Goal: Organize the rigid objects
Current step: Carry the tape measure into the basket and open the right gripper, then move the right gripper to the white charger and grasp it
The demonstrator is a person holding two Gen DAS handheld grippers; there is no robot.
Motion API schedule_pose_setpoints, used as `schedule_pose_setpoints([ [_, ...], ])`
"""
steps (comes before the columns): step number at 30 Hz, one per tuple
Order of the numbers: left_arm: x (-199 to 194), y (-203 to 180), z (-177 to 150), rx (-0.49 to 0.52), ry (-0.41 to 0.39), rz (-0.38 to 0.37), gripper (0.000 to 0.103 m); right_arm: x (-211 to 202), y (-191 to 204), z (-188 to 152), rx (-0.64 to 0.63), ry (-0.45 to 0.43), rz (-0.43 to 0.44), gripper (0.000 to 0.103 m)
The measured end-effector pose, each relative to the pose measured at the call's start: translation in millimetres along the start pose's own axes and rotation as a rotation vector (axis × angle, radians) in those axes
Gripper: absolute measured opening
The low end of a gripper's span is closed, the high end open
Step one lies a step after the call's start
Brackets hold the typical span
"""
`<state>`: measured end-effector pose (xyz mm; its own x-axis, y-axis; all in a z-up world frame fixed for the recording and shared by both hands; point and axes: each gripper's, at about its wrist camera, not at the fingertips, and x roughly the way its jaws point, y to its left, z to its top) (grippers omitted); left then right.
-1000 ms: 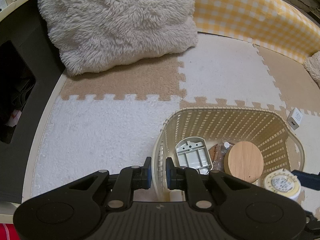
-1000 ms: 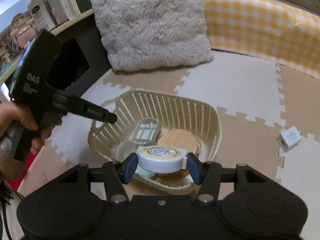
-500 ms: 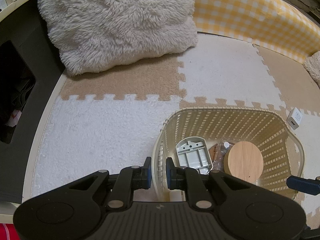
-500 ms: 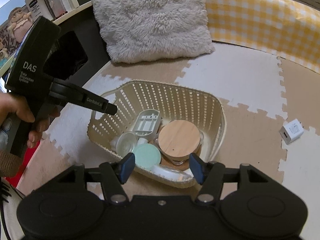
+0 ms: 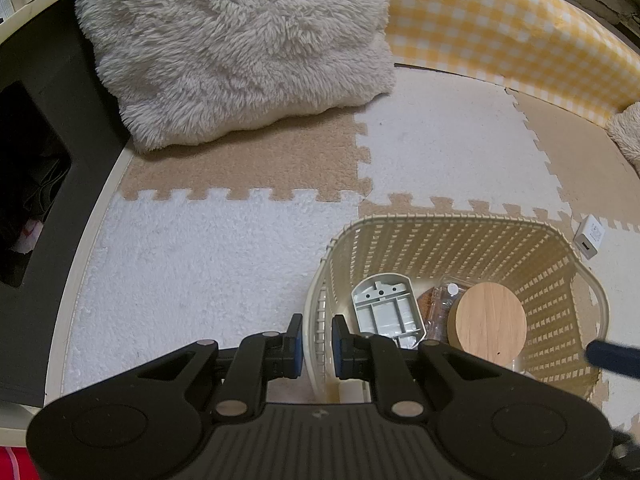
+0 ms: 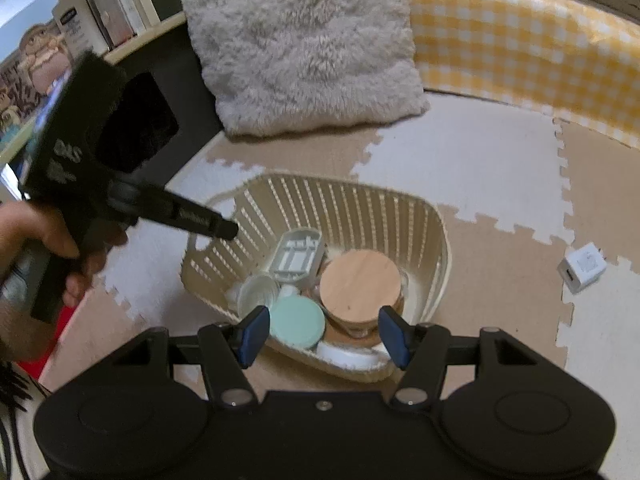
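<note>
A cream slatted basket [image 6: 420, 216] stands on the foam mat; it also shows in the left wrist view [image 5: 440, 224]. Inside lie a wooden-lidded jar [image 6: 360, 286], a grey plastic tray [image 6: 298, 256], a mint round lid [image 6: 297, 320] and a white round tin [image 6: 348, 354]. My left gripper [image 5: 317, 338] is shut on the basket's near-left rim. My right gripper [image 6: 323, 334] is open and empty, just above the basket's near edge. A white charger cube [image 6: 582, 267] lies on the mat to the right of the basket.
A fluffy cushion [image 6: 304, 48] leans at the back. A yellow checked bolster [image 6: 520, 48] runs along the far right. A dark low shelf unit [image 5: 36, 152] borders the mat on the left. Books stand on a shelf [image 6: 116, 12].
My right gripper opened and dropped the round tin into the basket, then pulled back and up. My left gripper stayed clamped on the basket rim.
</note>
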<state>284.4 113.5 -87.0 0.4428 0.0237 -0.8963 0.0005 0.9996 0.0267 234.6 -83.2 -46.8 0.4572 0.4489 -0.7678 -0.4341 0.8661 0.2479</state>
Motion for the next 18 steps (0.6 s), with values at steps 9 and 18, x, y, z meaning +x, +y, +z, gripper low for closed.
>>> schedule_pose_setpoints([
  [9,0.0,0.0,0.1,-0.001,0.0,-0.001,0.015,-29.9,-4.4,21.1,0.007,-0.132,-0.004,0.064],
  [18,0.0,0.0,0.1,-0.001,0.0,-0.001,0.014,-53.7,-40.1,39.2,0.058,-0.266,-0.075,0.08],
])
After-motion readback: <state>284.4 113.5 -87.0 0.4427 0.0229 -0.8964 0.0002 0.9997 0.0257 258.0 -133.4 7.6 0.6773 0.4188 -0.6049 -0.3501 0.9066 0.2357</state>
